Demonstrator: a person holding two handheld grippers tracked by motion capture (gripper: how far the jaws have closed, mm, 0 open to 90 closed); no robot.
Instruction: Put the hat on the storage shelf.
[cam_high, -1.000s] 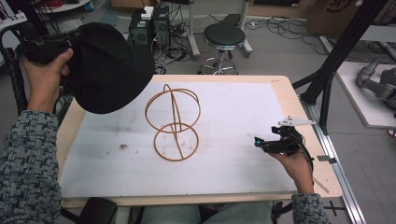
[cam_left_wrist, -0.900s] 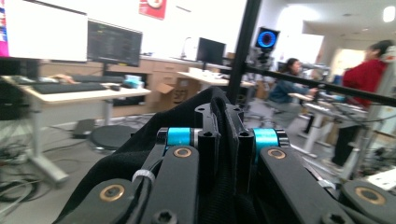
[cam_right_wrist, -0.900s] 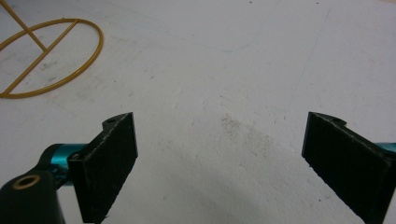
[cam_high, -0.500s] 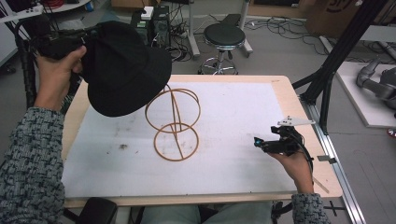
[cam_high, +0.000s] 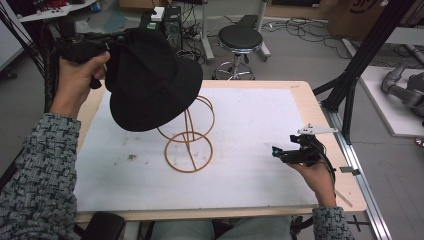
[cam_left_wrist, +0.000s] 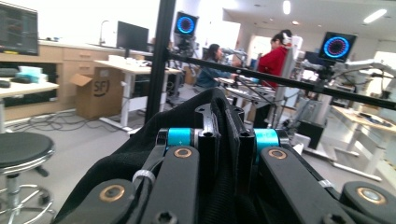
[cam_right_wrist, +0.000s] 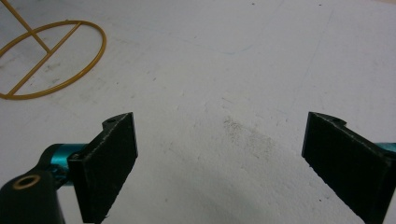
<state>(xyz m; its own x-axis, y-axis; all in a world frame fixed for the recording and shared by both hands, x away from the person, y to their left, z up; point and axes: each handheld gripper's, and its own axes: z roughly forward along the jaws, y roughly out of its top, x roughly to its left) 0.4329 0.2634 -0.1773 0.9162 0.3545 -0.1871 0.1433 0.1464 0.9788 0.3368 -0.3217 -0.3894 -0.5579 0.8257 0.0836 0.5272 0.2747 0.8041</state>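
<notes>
My left gripper holds a black brimmed hat in the air at the back left of the table, shut on the hat's edge. The hat hangs over the top of a gold wire hat stand and hides its upper loop. In the left gripper view the jaws pinch the black fabric between them, my left gripper pointing out into the room. My right gripper rests low at the table's right, open and with nothing in it. The right gripper view has my right gripper over bare mat, the stand's base ring at far left.
A white mat covers the wooden table. A black stool stands behind the table, and a black frame post rises at the right. Desks, screens and seated people lie farther off in the room.
The left hand has carried the hat to the right, from beside the stand to over its top. The right hand has kept still.
</notes>
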